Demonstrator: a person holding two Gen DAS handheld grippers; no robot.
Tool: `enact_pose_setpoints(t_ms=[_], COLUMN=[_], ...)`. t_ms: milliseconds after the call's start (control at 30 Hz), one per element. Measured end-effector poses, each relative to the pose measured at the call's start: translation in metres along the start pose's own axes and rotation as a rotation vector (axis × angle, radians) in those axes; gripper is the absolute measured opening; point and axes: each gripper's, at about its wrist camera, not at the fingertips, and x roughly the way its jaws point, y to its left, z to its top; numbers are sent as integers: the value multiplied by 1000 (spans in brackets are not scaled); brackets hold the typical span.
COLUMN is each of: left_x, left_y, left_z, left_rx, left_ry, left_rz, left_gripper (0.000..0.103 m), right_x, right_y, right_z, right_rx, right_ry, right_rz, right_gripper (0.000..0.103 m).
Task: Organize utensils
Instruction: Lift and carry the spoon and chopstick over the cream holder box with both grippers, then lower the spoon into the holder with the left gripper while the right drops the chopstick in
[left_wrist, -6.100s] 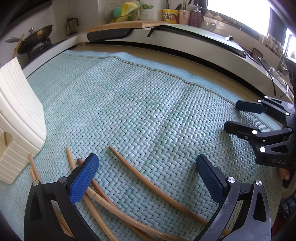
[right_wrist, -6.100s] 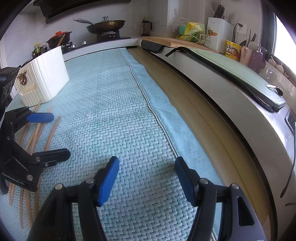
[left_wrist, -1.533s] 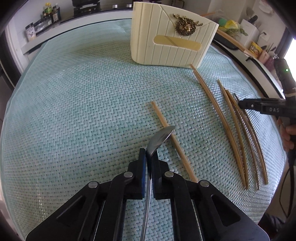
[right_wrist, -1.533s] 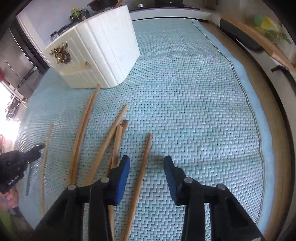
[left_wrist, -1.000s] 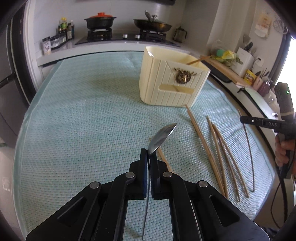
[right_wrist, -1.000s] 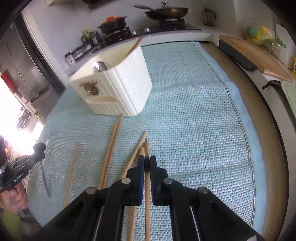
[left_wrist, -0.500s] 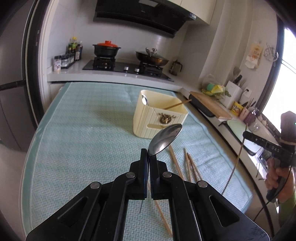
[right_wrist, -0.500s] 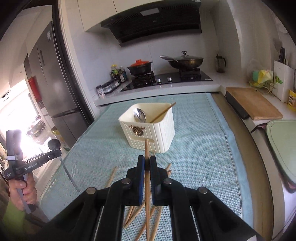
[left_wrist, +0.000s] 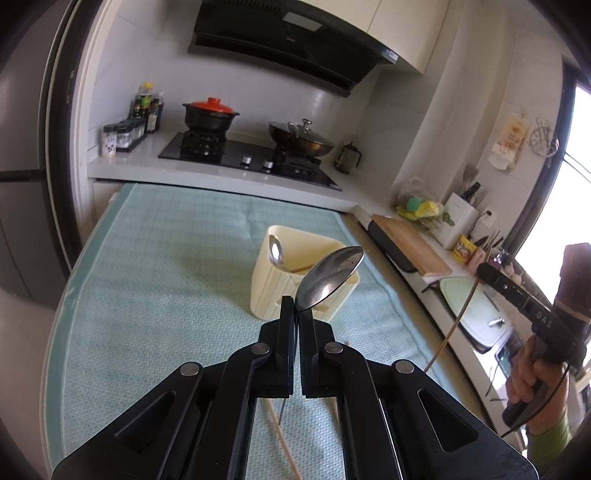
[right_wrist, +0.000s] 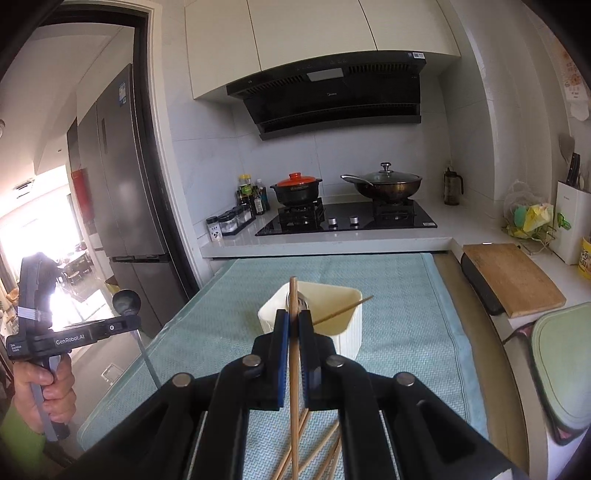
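— Status on the sorting?
— Partly done. One spoon and one chopstick already standing in the cream holder at twelve o'clock.
— Grippers?
— Left gripper clamped on a second spoon, bowl up. Right gripper pinching a chopstick, both aloft.
— Remaining?
— Dropping both in, then clearing loose chopsticks off the mat at six o'clock.

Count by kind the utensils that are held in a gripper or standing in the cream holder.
Spoons: 2, the held spoon in the left gripper, the second spoon in the holder.
Chopsticks: 2, the held chopstick in the right gripper, the second chopstick in the holder.
Total: 4.
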Motion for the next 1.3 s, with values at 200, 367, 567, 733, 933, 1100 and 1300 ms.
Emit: enact_pose_setpoints(t_ms=[200,367,567,733,933,1100,1300], left_x=[28,60,114,164,210,231,241], left_y=[-20,-40,-53,-48,-33,-24,-22], left_z=[57,105,136,132,109,93,82], left_rx=[35,64,65,43,29,21,38], left_ry=[-13,-62,-85,-41,41,89,101], left_rz=[13,31,40,55,72,89,118], left_gripper=[0,0,0,0,0,0,0], right_x=[33,66,113,157,196,219,232], right_y=[-1,-3,-7,-14,-29,-39,-44], right_z=[49,91,117,108,79,59,45], right_rx=[-3,-10,-34,-41,-39,-21,-1], right_ry=[-33,-105,-181,-154,-74,7,53], right_rz=[20,12,-14,-19,-32,-13,-13], right_gripper=[6,6,6,6,6,6,6])
